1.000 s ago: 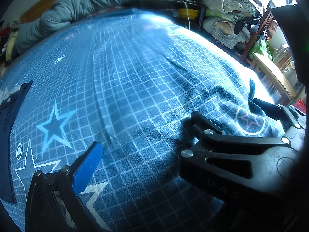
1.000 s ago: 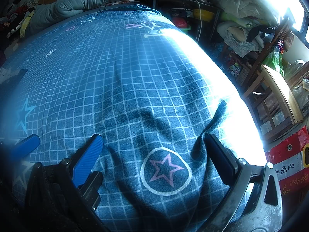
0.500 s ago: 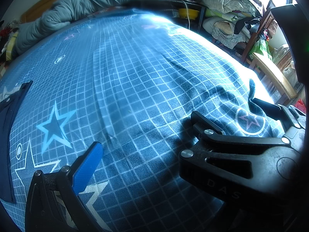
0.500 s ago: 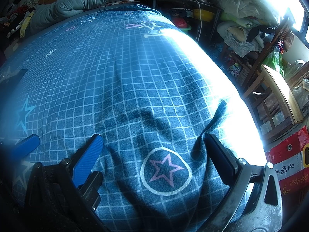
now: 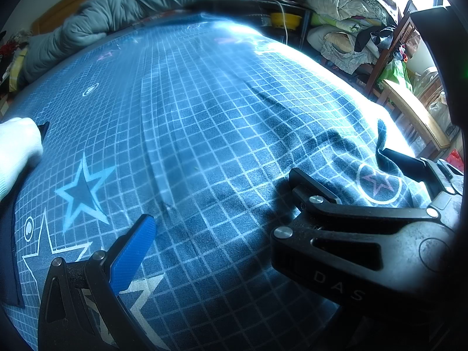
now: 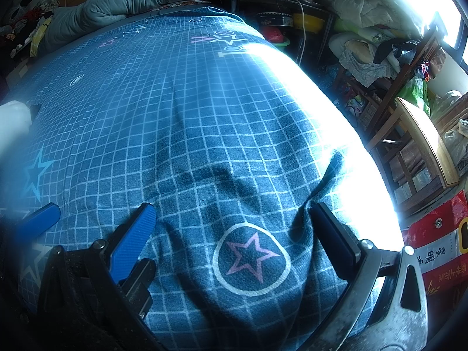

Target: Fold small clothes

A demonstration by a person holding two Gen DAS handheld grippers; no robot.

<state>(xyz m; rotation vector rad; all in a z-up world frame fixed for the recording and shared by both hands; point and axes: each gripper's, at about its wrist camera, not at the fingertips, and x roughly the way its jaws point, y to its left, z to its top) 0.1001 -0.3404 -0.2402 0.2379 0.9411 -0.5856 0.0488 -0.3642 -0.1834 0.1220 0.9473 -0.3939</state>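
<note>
Left gripper (image 5: 218,204): fingers spread wide, nothing between them, held low and level. Right gripper (image 6: 234,228): fingers likewise spread wide, nothing clamped, positioned just beside the left gripper on its right. A white-gloved hand (image 5: 16,146) enters at the far left edge of both views.

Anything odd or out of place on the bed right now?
A white gloved hand intrudes at the left edge, next to a dark garment. The bedsheet is bunched beside the right hand-held gripper. Nothing looks damaged.
</note>
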